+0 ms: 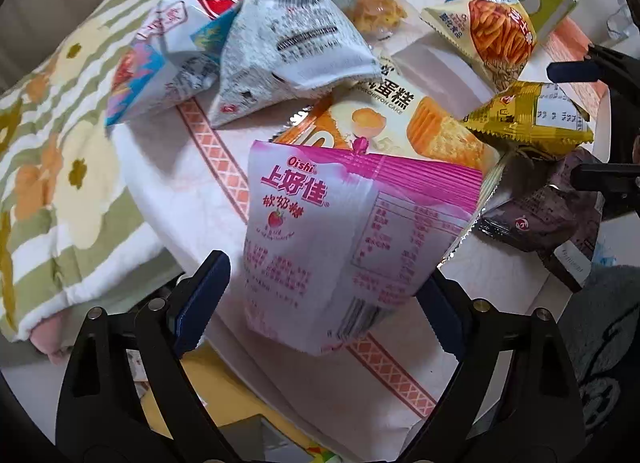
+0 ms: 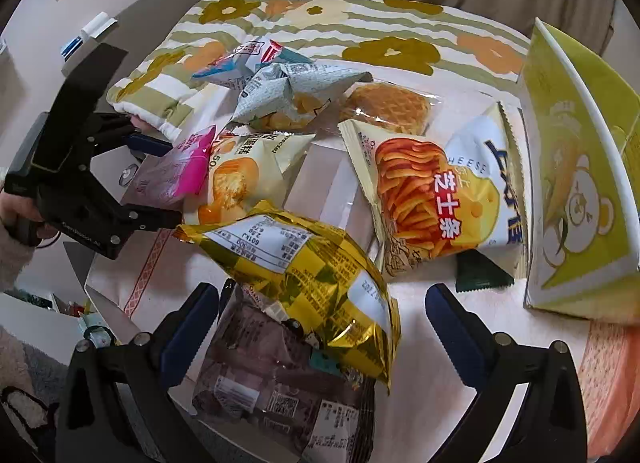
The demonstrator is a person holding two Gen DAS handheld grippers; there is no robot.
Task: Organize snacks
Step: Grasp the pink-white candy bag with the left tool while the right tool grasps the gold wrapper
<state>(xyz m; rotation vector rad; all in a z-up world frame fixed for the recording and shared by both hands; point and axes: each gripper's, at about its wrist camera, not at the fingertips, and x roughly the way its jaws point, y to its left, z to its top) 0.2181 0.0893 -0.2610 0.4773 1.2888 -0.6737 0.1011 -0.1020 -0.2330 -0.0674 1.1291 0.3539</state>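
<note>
While the left gripper (image 1: 320, 295) is pointed steeply down at the table (image 1: 192, 191), a pink-and-white Oishi strawberry candy bag (image 1: 344, 231) is seen between its blue-padded fingers (image 1: 200, 299). A clear gap is visible between the left pad and the bag; the right pad is hidden behind the bag's edge, so contact there cannot be told. The jaws are set fairly wide.

The right gripper (image 2: 320, 323) is held wide open, with a gold foil snack bag (image 2: 304, 275) between its fingers and touched by neither pad. Beneath the gold bag a dark purple-brown packet (image 2: 272, 383) is lying, nearer the camera.

In the right wrist view the remaining snacks are spread over the white, orange-bordered tablecloth: a cheese stick bag (image 2: 432, 199) to the right, a chiffon cake packet (image 2: 240, 179) near the middle, a clear-wrapped pastry (image 2: 388, 107) farther off, a grey-white bag (image 2: 296, 91) beyond the cake, and a blue, red and white bag (image 2: 244, 59) farthest. A yellow-green box with a bear print (image 2: 580, 191) is placed at the far right. A flower-patterned quilt (image 2: 360, 23) is seen behind the table. The person's hand (image 2: 16, 215) is seen at the left edge.
</note>
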